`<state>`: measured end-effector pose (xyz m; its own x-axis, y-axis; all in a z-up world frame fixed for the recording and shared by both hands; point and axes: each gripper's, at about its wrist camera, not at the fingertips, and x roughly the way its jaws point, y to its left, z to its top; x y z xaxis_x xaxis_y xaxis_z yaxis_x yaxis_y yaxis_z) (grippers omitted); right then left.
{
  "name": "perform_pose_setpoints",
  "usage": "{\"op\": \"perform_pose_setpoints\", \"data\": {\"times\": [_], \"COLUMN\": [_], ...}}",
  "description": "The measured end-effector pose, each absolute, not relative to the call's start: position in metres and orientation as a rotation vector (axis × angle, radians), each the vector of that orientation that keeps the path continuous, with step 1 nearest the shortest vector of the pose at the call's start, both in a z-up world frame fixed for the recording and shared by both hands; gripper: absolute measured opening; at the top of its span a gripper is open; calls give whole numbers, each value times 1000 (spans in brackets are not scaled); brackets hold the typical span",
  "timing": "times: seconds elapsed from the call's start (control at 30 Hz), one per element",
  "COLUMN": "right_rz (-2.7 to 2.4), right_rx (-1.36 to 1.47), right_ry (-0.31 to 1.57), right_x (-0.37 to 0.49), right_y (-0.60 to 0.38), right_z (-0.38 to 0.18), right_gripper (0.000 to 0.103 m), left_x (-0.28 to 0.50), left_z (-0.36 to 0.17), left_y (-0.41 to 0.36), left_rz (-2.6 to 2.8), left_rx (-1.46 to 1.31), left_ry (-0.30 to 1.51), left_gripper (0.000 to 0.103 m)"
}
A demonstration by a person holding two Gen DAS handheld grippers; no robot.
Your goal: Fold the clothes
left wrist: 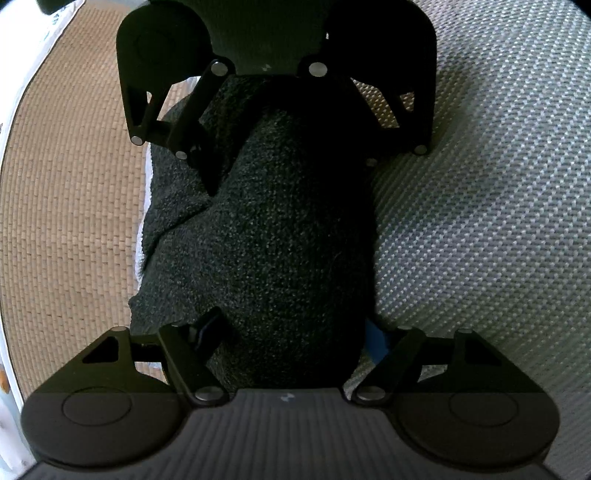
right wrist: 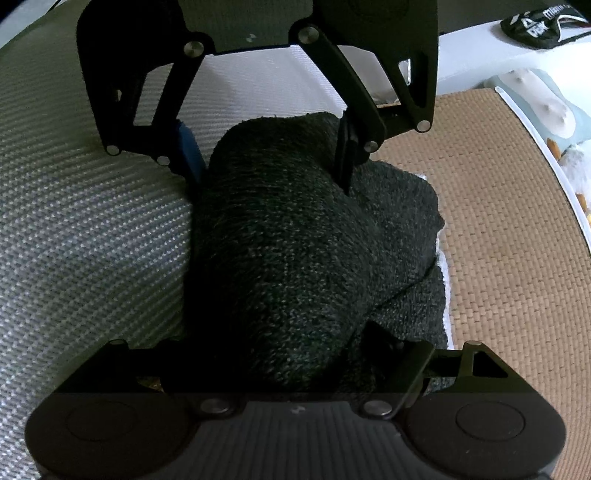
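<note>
Both the left gripper (left wrist: 291, 332) and right gripper (right wrist: 273, 350), jaws spread wide, clamp the thick rolled dark knit garment (left wrist: 280, 229) centre-frame, keeping its fold together.

A tan woven mat (right wrist: 491, 236) lies beside grey woven fabric (right wrist: 85, 229); a black printed item (right wrist: 535, 29) sits beyond.

- The left gripper (left wrist: 291, 325) is matt black, with a ribbed dark grey base plate that bears a small pale mark at its middle.
- Two round black caps flank that plate, and silver pivot pins (left wrist: 208, 393) join the flat black link arms.
- The right gripper (right wrist: 273, 332) has the same build.
- A blue pad (right wrist: 188, 147) lines one of the fingers on the other gripper seen opposite.
</note>
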<state>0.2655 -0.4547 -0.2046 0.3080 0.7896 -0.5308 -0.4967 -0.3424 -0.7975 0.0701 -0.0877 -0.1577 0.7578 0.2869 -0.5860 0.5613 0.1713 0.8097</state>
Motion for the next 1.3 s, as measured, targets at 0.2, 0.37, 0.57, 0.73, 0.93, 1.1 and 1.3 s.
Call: {"op": "perform_pose_setpoints", "data": {"times": [0.2, 0.37, 0.57, 0.73, 0.93, 1.1, 1.3], "right_rz": [1357, 1361, 1376, 1381, 1387, 1392, 1395], "right_rx": [-1383, -1388, -1387, -1385, -1383, -1383, -1381], "right_ry": [-310, -329, -345, -358, -372, -381, -391], "right_x": [266, 263, 262, 261, 260, 257, 254], "right_y": [-452, -448, -442, -440, -439, -442, -438], "right_z": [-205, -205, -203, -203, -202, -202, -203], "right_gripper": [82, 82, 82, 82, 82, 82, 82], "left_x": [82, 91, 103, 93, 55, 42, 40], "left_z": [-151, -146, -140, -142, -164, -174, -176], "left_y": [-86, -84, -78, -54, -90, -112, -114], "left_rz": [-214, -197, -183, -169, -156, -146, -130], "left_rx": [1411, 1410, 1411, 1408, 1408, 1408, 1407], "left_ry": [754, 764, 777, 787, 787, 791, 799], "left_gripper": [76, 74, 74, 74, 74, 74, 74]}}
